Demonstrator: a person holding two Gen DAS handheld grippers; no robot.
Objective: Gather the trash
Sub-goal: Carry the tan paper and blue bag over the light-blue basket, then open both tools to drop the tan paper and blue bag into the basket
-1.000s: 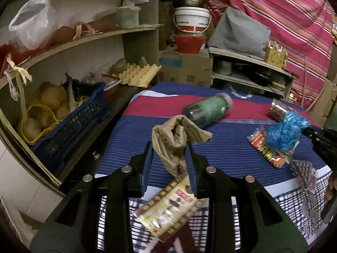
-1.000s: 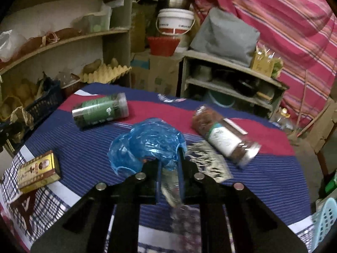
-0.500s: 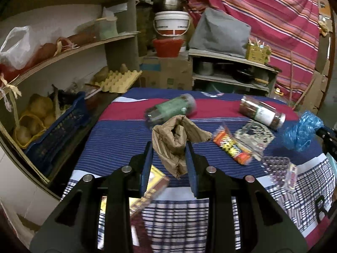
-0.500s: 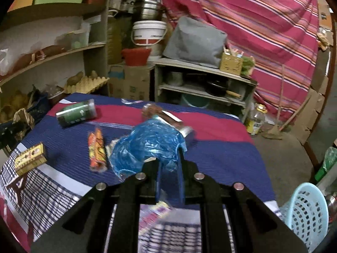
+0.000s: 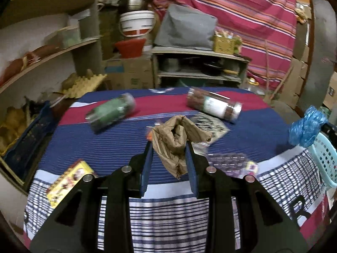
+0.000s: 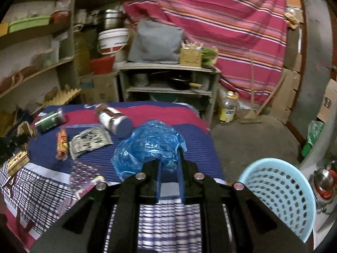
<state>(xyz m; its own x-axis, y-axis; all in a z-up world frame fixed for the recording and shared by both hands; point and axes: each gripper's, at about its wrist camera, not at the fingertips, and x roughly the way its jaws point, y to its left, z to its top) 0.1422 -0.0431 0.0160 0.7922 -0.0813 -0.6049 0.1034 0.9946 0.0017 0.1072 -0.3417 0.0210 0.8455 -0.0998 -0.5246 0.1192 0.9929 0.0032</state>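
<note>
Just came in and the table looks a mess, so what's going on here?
A person is clearing trash with a handheld gripper in each hand. The left gripper has its jaws shut on a crumpled brown paper bag; the right gripper grips a blue plastic bag. Both are lifted above the table, near a light blue basket. Two jars, wrappers and a yellow box remain on the cloth.

Floor [image 6: 242,141] clear beside basket [image 6: 280,191]; jars possibly crowd tabletop.
</note>
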